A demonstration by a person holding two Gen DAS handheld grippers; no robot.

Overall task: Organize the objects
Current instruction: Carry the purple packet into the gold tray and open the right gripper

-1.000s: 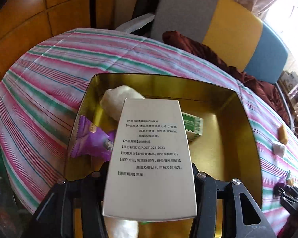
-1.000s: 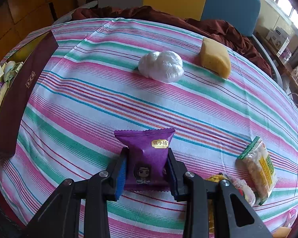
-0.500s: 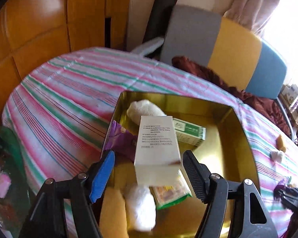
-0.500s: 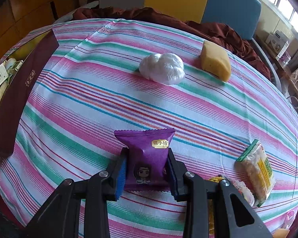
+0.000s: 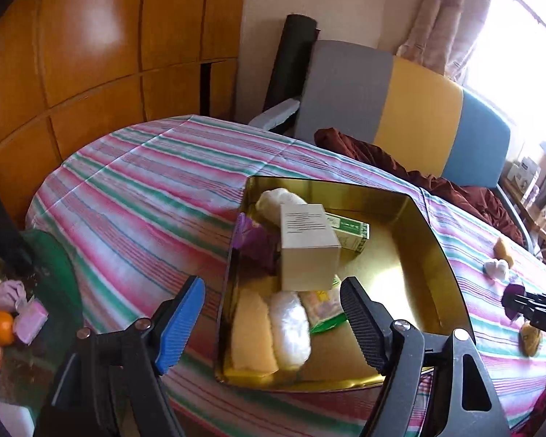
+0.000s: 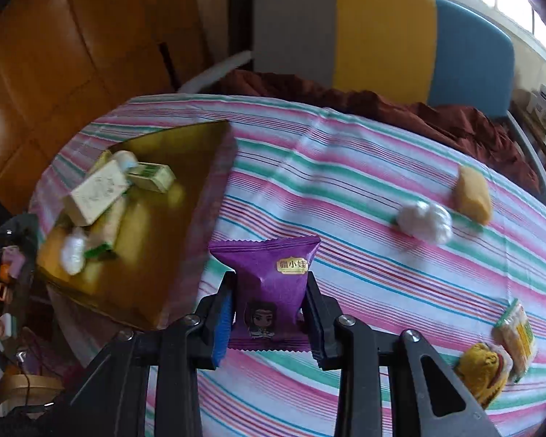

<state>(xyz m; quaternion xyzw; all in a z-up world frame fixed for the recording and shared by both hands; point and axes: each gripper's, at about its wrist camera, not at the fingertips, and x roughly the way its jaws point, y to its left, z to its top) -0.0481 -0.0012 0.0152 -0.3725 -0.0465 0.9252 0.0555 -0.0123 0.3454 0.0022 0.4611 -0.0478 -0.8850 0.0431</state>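
Spread wide with nothing between its fingers, the left gripper hangs above the near edge of the gold tin. Just ahead of its fingertips, inside the tin, a white carton stands on other items, a green box behind it, a yellow sponge and a white wad nearest. Right gripper clamps a purple snack packet between its fingers; the tin sits ahead to its left.
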